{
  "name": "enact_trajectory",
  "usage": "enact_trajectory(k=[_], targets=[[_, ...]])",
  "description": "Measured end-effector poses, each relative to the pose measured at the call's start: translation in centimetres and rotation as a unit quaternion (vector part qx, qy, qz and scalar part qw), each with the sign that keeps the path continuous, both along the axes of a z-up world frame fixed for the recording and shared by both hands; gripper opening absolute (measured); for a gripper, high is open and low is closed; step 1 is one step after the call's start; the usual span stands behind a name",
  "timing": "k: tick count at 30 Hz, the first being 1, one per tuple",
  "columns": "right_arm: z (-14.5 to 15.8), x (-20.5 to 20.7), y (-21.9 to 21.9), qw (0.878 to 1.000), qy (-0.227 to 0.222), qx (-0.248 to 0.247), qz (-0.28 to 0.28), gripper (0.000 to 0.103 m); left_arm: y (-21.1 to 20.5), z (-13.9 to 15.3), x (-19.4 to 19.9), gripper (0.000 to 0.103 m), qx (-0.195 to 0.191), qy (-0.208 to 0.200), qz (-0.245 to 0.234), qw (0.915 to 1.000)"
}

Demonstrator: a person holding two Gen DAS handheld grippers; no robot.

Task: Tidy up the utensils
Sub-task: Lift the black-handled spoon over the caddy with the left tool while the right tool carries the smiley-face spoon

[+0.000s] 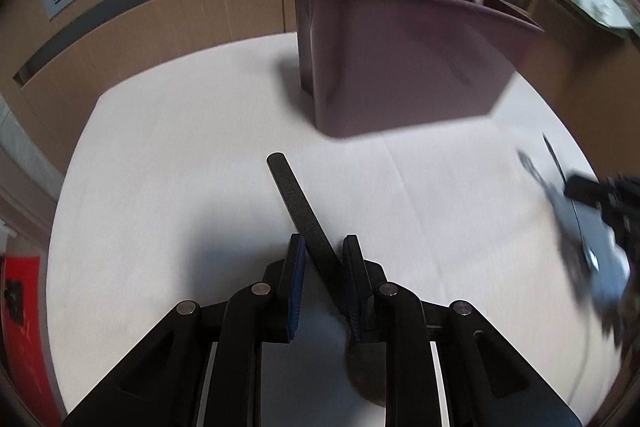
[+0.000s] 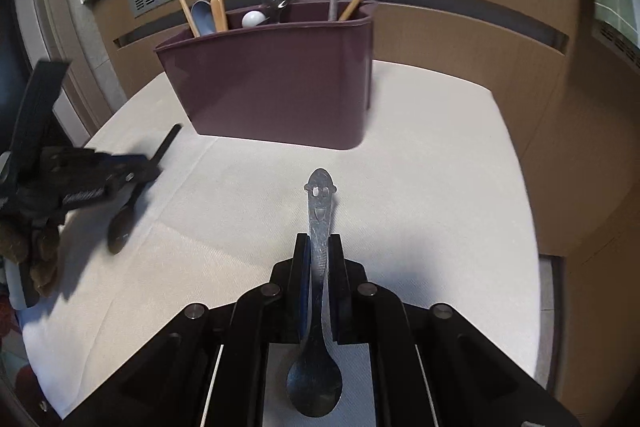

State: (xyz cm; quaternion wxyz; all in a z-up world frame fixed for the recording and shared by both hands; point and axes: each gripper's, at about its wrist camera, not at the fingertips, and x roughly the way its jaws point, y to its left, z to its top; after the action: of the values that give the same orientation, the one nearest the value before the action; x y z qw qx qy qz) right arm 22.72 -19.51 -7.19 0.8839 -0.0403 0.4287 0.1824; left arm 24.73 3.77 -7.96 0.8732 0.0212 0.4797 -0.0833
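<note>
Your right gripper (image 2: 319, 247) pinches a metal spoon (image 2: 318, 267) by its handle; both pads press on the handle, and the smiling face at the handle's end points forward, toward the holder. The spoon's bowl hangs back under the gripper, above the white cloth (image 2: 440, 167).

Your left gripper (image 1: 324, 253) has its jaws partly spread around a black spoon (image 1: 298, 201). The black handle runs slantwise between the pads and seems to touch only the right one; a gap shows at the left pad. The dark bowl of this spoon rests on the cloth below the right finger.

The maroon utensil holder (image 2: 276, 87) stands upright on the cloth, beyond both grippers. It already holds wooden sticks, a blue spoon, a white round piece and metal utensils.
</note>
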Motion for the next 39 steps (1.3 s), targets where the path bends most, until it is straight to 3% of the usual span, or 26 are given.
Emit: enact_trajectory(k=[4, 8, 12, 15, 19, 28, 32, 35, 37, 39], targets=[[0.7, -0.7, -0.1, 1.0, -0.009, 0.003, 0.001, 0.007, 1.6, 0.1, 0.7, 0.021, -0.068, 0.032, 0.047, 0.9961], [0.9, -0.7, 0.4, 1.0, -0.022, 0.013, -0.006, 0.007, 0.9, 0.1, 3.0, 0.021, -0.062, 0.045, 0.086, 0.9934], [1.2, -1.3, 0.5, 0.999, -0.042, 0.01, -0.018, 0.007, -0.6, 0.1, 3.3, 0.014, -0.011, 0.016, 0.066, 0.9976], [1.7, -1.7, 0.0, 0.998, -0.053, 0.022, -0.025, 0.007, -0.8, 0.8, 1.8, 0.012, -0.033, -0.004, 0.057, 0.9978], [2.8, -2.3, -0.8, 0.997, -0.071, 0.031, -0.031, 0.007, -2.5, 3.0, -1.2, 0.012, -0.045, -0.061, 0.044, 0.9962], [5.0, -3.7, -0.2, 0.993, -0.111, 0.043, -0.017, 0.002, -1.6, 7.1, -3.4, 0.012, -0.1, -0.12, 0.02, 0.9876], [4.4, -3.3, 0.2, 0.997, -0.076, 0.029, 0.007, 0.002, -0.5, 7.1, -4.7, 0.012, -0.12, -0.116, 0.022, 0.9857], [2.7, -2.7, -0.5, 0.999, -0.029, 0.031, 0.002, 0.01, 0.2, 7.4, -5.4, 0.012, -0.129, -0.118, 0.026, 0.9843], [1.6, -3.2, -1.3, 1.0, -0.014, 0.027, 0.0, 0.022, 0.5, 7.5, -5.9, 0.012, -0.136, -0.117, 0.028, 0.9834], [0.4, -4.1, -2.0, 1.0, 0.003, 0.023, 0.002, 0.025, 0.7, 7.5, -6.0, 0.012, -0.141, -0.114, 0.027, 0.983]])
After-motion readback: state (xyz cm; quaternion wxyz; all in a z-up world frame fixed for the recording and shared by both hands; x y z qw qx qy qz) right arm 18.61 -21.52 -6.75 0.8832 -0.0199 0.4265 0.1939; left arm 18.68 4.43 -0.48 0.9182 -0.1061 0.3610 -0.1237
